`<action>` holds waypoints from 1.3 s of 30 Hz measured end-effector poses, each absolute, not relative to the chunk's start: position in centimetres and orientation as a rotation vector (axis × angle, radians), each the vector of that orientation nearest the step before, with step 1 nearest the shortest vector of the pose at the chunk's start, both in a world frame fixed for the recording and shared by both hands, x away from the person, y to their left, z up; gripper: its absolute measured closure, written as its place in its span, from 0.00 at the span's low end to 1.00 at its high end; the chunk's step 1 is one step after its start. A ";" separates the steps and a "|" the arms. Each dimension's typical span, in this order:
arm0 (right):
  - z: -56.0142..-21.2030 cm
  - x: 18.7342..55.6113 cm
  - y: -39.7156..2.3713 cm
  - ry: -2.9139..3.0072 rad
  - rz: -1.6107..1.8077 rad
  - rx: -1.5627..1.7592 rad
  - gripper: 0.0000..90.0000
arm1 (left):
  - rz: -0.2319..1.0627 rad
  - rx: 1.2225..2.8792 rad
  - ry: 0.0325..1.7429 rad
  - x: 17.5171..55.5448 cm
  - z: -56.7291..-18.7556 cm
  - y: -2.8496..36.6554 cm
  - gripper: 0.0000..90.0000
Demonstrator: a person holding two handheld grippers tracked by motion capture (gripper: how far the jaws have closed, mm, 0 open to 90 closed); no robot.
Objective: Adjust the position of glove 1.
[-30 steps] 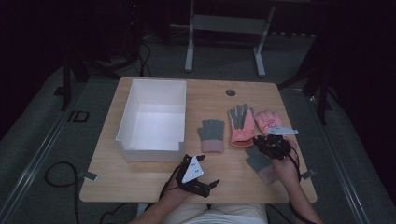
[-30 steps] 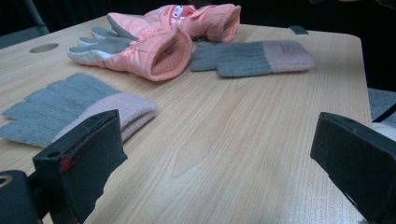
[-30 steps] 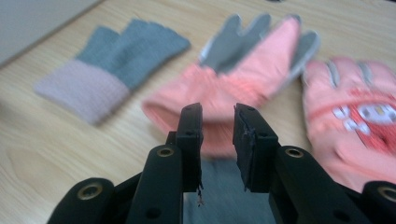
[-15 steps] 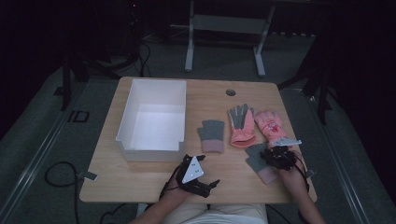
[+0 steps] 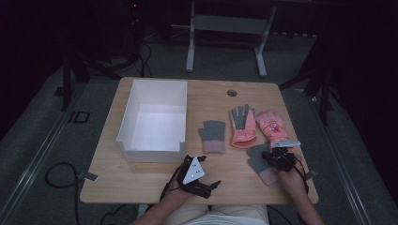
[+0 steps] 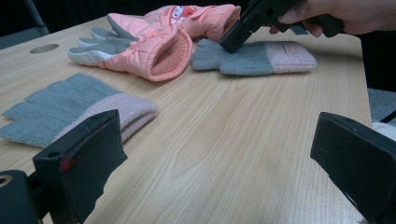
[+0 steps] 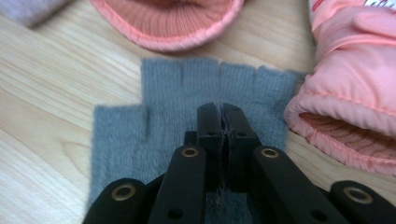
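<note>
— What is the right gripper (image 5: 274, 157) working on?

— A grey knit glove (image 5: 259, 162) with short, cut-off fingers and a pink cuff. It lies flat on the wooden table (image 5: 155, 180), near the right front corner, just in front of the two padded pink gloves.

— Which way does it point?

— In the high view its long axis runs near to far, leaning a little: finger ends toward the far side, pink cuff toward the person. In the right gripper view the four stubby fingers point up the picture and the thumb sticks out to the left.

— And the gripper's state?

— Its two black jaws are pressed together with their tips down on the middle of the grey glove (image 7: 187, 121). They look pinched on the knit, but I cannot tell for sure that any fabric is caught between them.

— The left gripper (image 5: 206, 186)?

— Jaws wide apart, nothing between them, low over bare wood at the near edge, left of the grey glove and well apart from it.

— What else is on the table?

— A second grey glove with a pink cuff (image 5: 212, 136) near the middle, a pink glove with a grey palm (image 5: 242, 126) to its right, and a pink mitten (image 5: 271, 127) right of that, its cuff just beside the grey glove's fingers. A white bin (image 5: 151, 147) sits on the left half.
</note>
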State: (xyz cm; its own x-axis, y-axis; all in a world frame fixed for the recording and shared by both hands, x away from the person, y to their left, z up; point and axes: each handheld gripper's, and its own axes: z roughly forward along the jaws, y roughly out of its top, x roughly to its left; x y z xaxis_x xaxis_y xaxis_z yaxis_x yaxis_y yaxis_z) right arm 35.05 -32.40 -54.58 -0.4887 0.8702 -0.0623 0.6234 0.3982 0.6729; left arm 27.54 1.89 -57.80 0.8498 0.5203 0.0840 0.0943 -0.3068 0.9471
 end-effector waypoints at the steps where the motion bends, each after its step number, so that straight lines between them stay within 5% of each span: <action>1: -54.0 34.6 -32.2 2.234 0.842 1.300 0.97 | 0.453 1.854 0.462 27.5 -57.8 1.9 0.03; 12: -50.1 31.0 -31.2 1.985 0.974 1.454 0.97 | 0.463 1.858 0.453 27.4 -57.8 1.9 0.03; 33: -55.6 32.3 -31.0 1.864 0.861 1.696 0.96 | 0.473 1.859 0.445 27.3 -57.8 1.8 0.03; 39: -55.1 32.2 -31.2 1.892 0.856 1.659 0.88 | 0.474 1.859 0.442 27.3 -57.8 1.8 0.03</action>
State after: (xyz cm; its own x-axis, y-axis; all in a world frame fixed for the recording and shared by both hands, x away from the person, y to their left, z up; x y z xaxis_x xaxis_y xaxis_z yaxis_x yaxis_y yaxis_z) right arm 32.25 -31.17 -55.10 -0.1508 0.9874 0.0485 0.6880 0.0695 0.7224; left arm 27.32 1.84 -57.81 0.8498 0.5159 0.1085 0.0718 -0.3172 0.9456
